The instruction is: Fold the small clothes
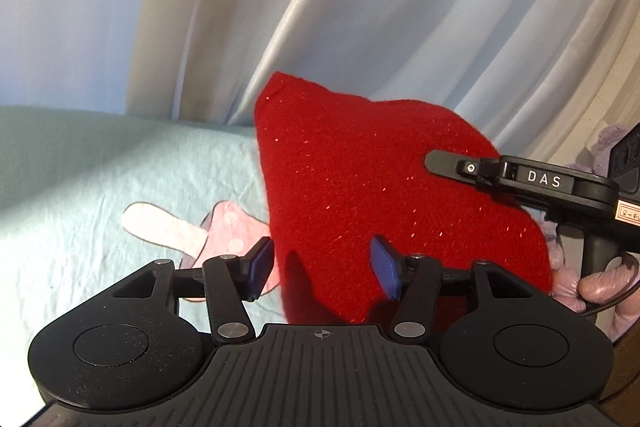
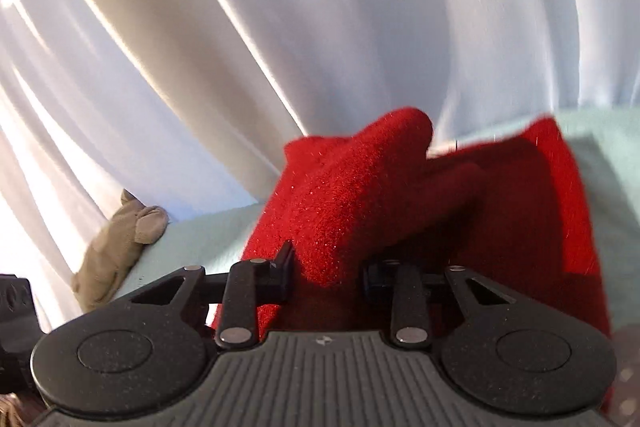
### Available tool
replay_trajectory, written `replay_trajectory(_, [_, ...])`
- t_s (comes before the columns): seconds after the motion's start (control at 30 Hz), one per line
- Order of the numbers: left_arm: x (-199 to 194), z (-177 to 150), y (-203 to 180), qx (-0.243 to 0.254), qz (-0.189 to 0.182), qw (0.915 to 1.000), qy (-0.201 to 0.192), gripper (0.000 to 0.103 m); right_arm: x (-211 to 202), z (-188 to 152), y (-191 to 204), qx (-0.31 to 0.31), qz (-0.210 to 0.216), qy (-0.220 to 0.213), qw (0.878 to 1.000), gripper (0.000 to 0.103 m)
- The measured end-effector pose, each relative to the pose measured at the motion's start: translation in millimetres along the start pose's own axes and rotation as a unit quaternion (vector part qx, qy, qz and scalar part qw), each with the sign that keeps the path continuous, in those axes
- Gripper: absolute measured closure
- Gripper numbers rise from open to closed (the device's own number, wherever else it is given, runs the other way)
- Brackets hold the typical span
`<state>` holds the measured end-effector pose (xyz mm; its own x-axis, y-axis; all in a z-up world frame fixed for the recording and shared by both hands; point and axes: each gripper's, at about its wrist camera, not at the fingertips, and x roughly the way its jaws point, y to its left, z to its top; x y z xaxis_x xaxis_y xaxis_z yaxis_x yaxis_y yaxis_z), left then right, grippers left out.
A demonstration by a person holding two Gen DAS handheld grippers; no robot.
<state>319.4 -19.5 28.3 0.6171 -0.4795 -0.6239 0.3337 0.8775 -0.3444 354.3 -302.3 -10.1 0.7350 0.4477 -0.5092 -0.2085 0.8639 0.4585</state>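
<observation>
A red fuzzy garment with glitter threads (image 1: 360,195) hangs raised above the mint sheet. My left gripper (image 1: 322,269) is open, its blue pads (image 1: 385,269) standing either side of the garment's lower part without pressing on it. In the right wrist view the same red garment (image 2: 360,195) is bunched between the black fingers of my right gripper (image 2: 328,271), which is shut on it. From the left wrist view one finger of the right gripper (image 1: 452,167) lies against the cloth's upper right edge, with a gloved hand (image 1: 600,283) on its handle.
A mint bed sheet (image 1: 80,167) with a pink printed figure (image 1: 224,231) lies below. White curtains (image 1: 360,7) hang close behind the bed. A grey-brown soft item (image 2: 120,239) rests at the bed's far left edge. Purple fabric (image 1: 612,139) shows at the right.
</observation>
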Motion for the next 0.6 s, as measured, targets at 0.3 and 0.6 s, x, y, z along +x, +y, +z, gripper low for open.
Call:
replay_trajectory(0.3, [39.6,-12.5,-20.8,0.027,-0.024,0.9972,0.065,0.03,-19.6,-10.5,-12.0,-0.165,-0.183,-0.031,0.969,0.063])
replay_trajectory(0.6, [32.1,3.8,-16.6,0.008,-0.026,0.9981,0.056,0.034,-84.1,-23.7,-31.9,-0.064,-0.199,-0.102,0.973,0.046])
